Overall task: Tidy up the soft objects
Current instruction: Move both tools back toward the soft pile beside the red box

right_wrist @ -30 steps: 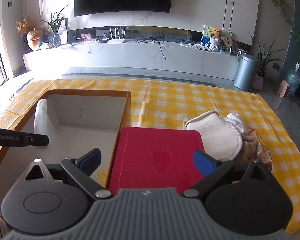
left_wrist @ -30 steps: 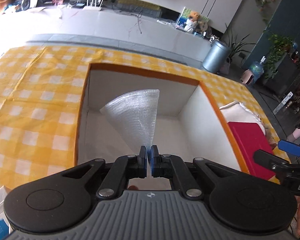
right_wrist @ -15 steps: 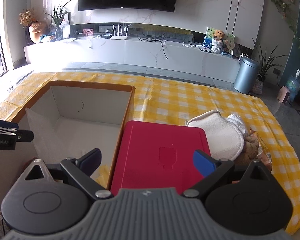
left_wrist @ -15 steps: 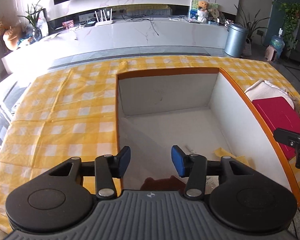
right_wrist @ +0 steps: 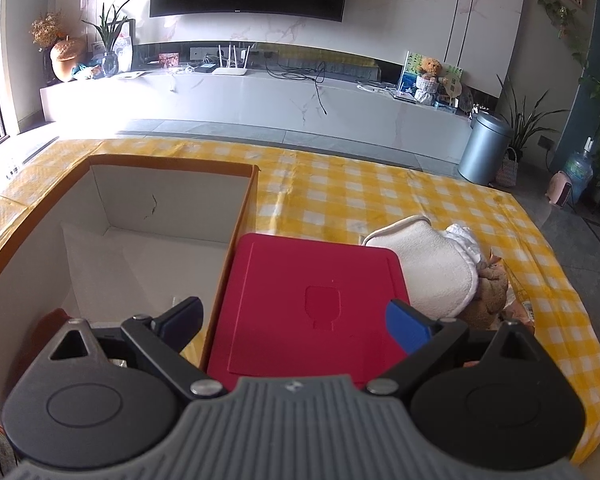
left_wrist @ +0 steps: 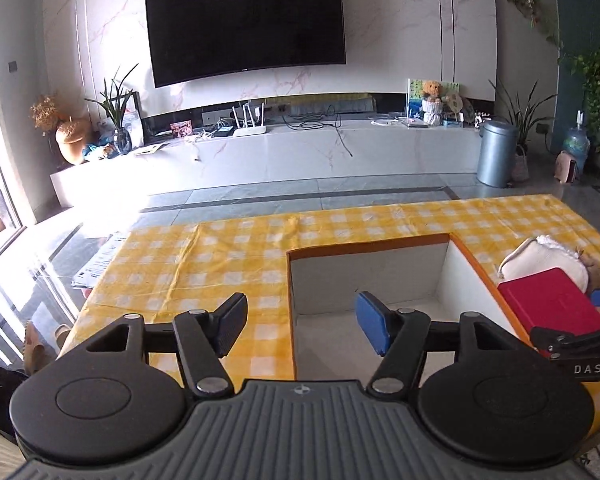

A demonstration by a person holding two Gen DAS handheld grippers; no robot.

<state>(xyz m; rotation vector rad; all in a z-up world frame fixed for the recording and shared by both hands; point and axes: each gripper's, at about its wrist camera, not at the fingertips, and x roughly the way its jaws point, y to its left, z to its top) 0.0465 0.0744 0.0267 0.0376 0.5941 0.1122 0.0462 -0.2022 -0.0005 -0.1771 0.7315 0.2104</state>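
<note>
Left wrist view. The left gripper [left_wrist: 302,326] hangs with its jaws spread wide and nothing between them, above the left wall of the open box [left_wrist: 466,264] on the yellow checked tablecloth [left_wrist: 228,256]. At the right edge, the red lid [left_wrist: 552,300] lies just beside the box, with the cream cloth [left_wrist: 544,256] behind it. Part of the other tool crosses the lower right corner.

Right wrist view. The right gripper [right_wrist: 294,320] is also wide open and empty, poised over the near part of the red lid [right_wrist: 312,300]. The soft items still to be sorted lie to the right: the cream cloth [right_wrist: 432,268], touching a white cloth [right_wrist: 462,238] and a brown plush item [right_wrist: 490,284]. A translucent white sheet [right_wrist: 88,264] leans against the left inner wall of the box [right_wrist: 172,200].

Judged step: fetching the next soft item. Good practice would be to pass the right tool over the lid, pinch the cream cloth at a thick fold rather than a thin edge, and lift clear of the orange rim before lowering it inside the box.
</note>
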